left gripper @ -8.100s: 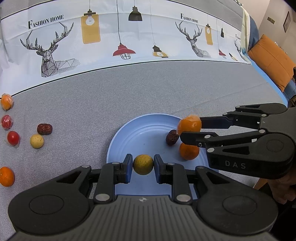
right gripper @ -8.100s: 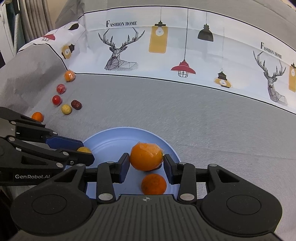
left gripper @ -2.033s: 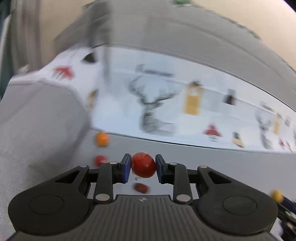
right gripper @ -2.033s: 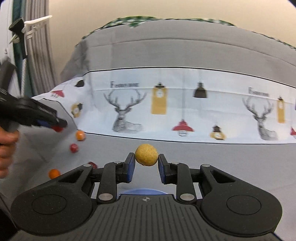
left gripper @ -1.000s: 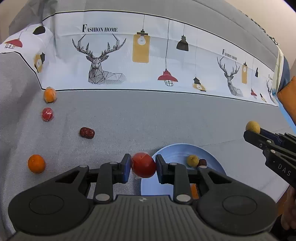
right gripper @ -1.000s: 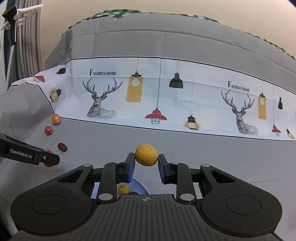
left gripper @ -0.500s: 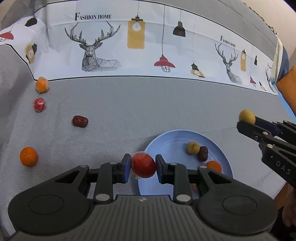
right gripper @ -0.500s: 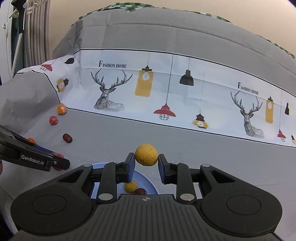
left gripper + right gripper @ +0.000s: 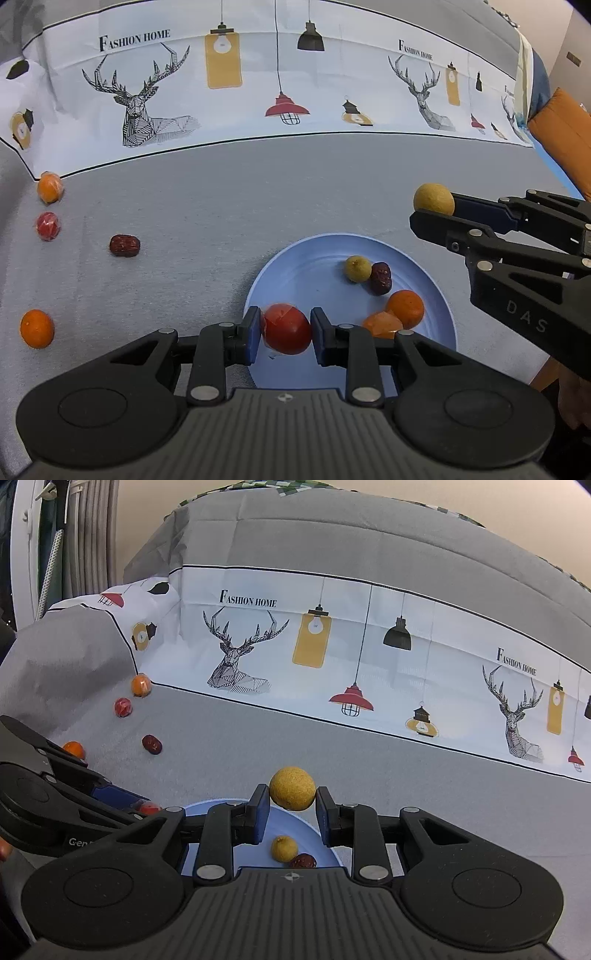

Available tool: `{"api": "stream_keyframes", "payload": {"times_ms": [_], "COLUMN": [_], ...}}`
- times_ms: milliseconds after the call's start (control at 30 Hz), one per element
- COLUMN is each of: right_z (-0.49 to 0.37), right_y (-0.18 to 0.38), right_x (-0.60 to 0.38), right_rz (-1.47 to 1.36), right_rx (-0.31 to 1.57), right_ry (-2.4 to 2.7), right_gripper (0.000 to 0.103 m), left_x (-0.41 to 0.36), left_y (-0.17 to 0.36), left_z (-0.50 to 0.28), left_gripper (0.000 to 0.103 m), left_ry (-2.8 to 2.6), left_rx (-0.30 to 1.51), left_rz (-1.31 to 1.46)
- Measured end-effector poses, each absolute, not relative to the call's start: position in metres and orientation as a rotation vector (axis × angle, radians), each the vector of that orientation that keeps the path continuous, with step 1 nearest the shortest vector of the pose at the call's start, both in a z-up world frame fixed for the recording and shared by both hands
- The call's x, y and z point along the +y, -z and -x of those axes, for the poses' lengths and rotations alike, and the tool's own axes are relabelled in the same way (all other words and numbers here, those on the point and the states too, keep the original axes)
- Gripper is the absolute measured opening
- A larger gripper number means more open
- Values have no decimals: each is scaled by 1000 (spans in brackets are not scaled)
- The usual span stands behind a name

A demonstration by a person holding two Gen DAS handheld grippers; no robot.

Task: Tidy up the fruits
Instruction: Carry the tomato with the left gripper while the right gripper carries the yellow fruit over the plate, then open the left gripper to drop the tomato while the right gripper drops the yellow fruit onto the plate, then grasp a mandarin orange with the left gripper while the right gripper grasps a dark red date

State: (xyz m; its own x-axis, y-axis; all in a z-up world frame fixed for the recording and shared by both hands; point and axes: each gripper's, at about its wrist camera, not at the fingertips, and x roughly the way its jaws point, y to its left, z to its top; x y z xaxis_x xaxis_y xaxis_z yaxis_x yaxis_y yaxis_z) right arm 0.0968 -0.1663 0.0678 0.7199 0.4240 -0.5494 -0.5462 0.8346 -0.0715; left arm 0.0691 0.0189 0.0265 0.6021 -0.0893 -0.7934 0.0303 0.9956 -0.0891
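My left gripper [image 9: 286, 329] is shut on a red fruit [image 9: 287, 328] and holds it over the near left rim of the blue plate [image 9: 303, 258]. My right gripper [image 9: 290, 805] is shut on a yellow round fruit [image 9: 292, 788] above the plate's right side; it also shows in the left wrist view [image 9: 433, 199]. On the plate lie a small yellow fruit [image 9: 357, 268], a dark red date [image 9: 381, 277] and two orange fruits [image 9: 405, 308].
On the grey cloth at the left lie a date [image 9: 124, 245], a wrapped red fruit [image 9: 48, 226] and two orange fruits [image 9: 37, 328], [image 9: 49, 187]. A printed white cloth [image 9: 258, 85] rises behind. An orange cushion [image 9: 561, 136] is at far right.
Both grippers have come down and in over the plate with their fruits still held. The plate has come closer in both views.
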Motion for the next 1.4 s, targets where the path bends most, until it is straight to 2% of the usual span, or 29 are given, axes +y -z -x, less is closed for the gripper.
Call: {"api": "stream_keyframes", "payload": {"times_ms": [767,867,933,1100,1400], "right_z": [-99,-100,-102,-101,-102], "right_y": [-63,-62,-61,-61,-62], "right_x": [-165,-164,-164,-166,-167], "right_rz": [267,272,270,263,267], "right_rx": [559,568,580,580,577], "right_ry": [-571,-562,-555,-540,-529], "right_gripper": [29,29,36,44,46], "left_x": [8,7,5,7,9], "left_y": [-22,-21,-21,-22,-24], "left_z": [-71,-71,-70,-70,-69], "left_gripper": [32,48,48,48,48], "left_ry": [120,132,136,129,119], "left_rx": [943,954,948,947,936], "left_rz": [35,34,26,39,45]}}
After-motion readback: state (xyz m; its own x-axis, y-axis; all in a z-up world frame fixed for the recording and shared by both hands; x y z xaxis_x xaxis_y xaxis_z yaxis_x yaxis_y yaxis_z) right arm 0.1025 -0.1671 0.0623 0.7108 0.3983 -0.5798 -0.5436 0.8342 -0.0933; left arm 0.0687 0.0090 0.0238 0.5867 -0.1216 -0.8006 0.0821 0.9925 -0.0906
